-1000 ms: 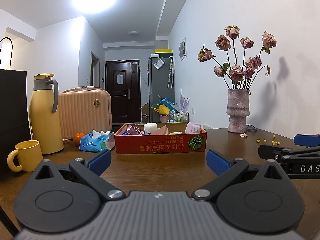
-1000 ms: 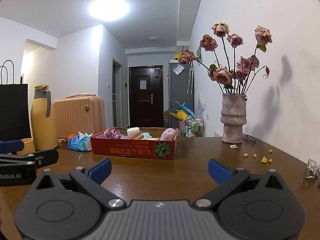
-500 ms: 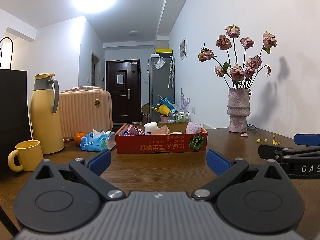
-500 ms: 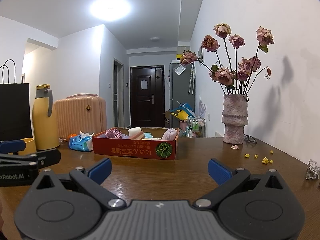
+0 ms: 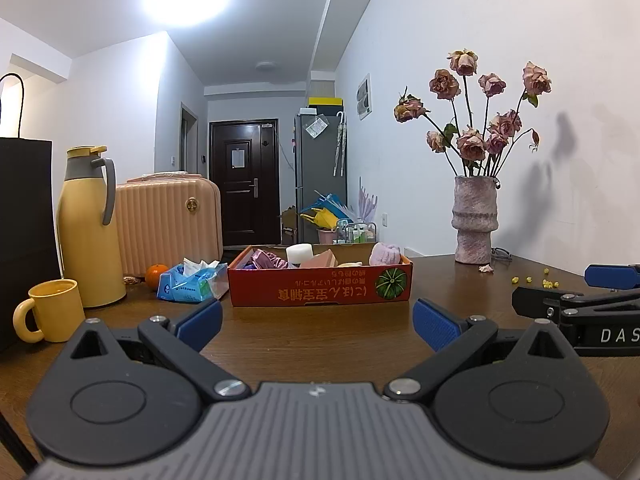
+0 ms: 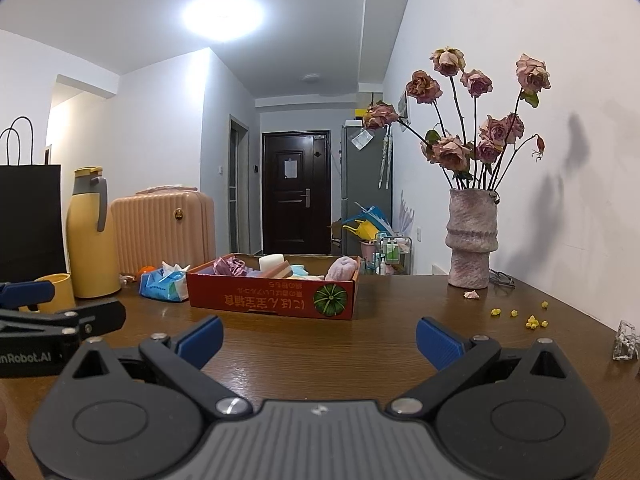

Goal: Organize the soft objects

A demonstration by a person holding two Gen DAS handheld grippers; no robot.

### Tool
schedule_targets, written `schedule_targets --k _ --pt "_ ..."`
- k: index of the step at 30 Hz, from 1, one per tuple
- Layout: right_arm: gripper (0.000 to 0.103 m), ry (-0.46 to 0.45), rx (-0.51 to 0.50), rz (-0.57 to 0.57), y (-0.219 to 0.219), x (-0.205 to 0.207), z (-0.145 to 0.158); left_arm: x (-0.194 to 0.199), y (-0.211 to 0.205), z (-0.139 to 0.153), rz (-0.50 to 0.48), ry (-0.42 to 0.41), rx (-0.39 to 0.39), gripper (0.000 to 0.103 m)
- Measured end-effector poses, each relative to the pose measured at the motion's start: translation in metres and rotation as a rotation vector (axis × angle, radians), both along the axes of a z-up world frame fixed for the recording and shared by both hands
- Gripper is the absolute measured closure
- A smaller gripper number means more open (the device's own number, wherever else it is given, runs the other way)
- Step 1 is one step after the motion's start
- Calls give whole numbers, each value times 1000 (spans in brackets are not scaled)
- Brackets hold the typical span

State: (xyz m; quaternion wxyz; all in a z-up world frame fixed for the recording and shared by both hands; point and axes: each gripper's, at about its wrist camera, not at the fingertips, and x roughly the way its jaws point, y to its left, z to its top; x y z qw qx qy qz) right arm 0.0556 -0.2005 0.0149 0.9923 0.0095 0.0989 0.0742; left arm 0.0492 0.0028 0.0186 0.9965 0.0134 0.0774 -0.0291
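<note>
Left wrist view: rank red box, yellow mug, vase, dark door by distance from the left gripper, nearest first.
From the left gripper:
1. Yellow mug, on the table at far left; red box, straight ahead. Too close to call between these two.
2. Vase, right side, back by the wall.
3. Dark door, down the hallway, beyond the table.

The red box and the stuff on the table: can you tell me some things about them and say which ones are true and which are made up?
1. The red box holds soft things, such as a pink bundle. True.
2. The left gripper is squeezing a sponge. False: it is open and holds nothing.
3. The vase stands to the right of the box. True.
4. The yellow mug is inside the box. False: it stands on the table, left of the box, near the flask.
5. The right gripper is open. True.
</note>
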Motion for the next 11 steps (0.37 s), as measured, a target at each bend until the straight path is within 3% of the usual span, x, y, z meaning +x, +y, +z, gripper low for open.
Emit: schedule_targets --k 11 --pt "0 4 -5 -1 2 3 0 6 2 0 -13 10 -4 0"
